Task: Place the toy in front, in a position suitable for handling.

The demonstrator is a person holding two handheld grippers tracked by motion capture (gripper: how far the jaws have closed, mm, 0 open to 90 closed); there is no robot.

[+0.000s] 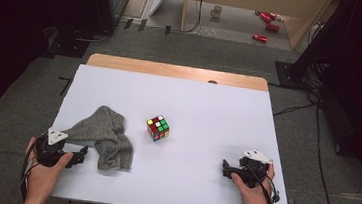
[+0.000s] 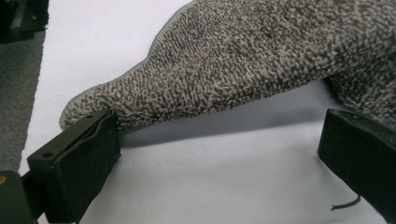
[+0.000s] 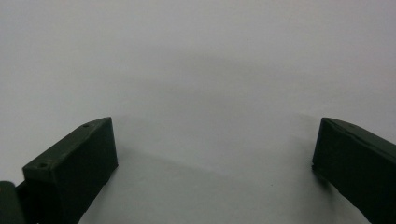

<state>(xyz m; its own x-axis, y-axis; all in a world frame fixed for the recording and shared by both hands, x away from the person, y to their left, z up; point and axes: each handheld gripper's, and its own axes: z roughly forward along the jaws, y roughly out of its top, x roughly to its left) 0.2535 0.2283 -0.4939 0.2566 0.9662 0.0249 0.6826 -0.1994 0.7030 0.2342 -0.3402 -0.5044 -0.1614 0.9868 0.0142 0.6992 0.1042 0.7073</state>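
Left tool [image 1: 81,153] sits low on the white surface [image 1: 208,114], its jaws spread wide, right at the near corner of a grey towel [image 1: 106,137]. In the left gripper view one jaw touches the towel's [image 2: 243,60] tapered corner while the other stands apart from it, with bare surface [image 2: 210,182] between the two, so nothing is pinched yet. The towel lies crumpled on the left half of the surface, bunched into a rough heap with one flap reaching toward the left hand [image 1: 44,169].

Right tool [image 1: 226,167] rests near the front right edge, well apart from the towel. Its jaws are also spread, and the right gripper view shows plain white surface [image 3: 201,84] between them.

A colourful puzzle cube [image 1: 158,128] stands near the middle of the surface, just beside the towel's right edge but not touching it.

Judging from how things lie, the work in hand looks like the approach to a first grasp on the towel, with nothing lifted or straightened so far. The next move probably calls for sliding the left tool a little further so the corner lies between both jaws, then closing on it. The right tool would likely need to travel across to a second corner, keeping clear of the cube.
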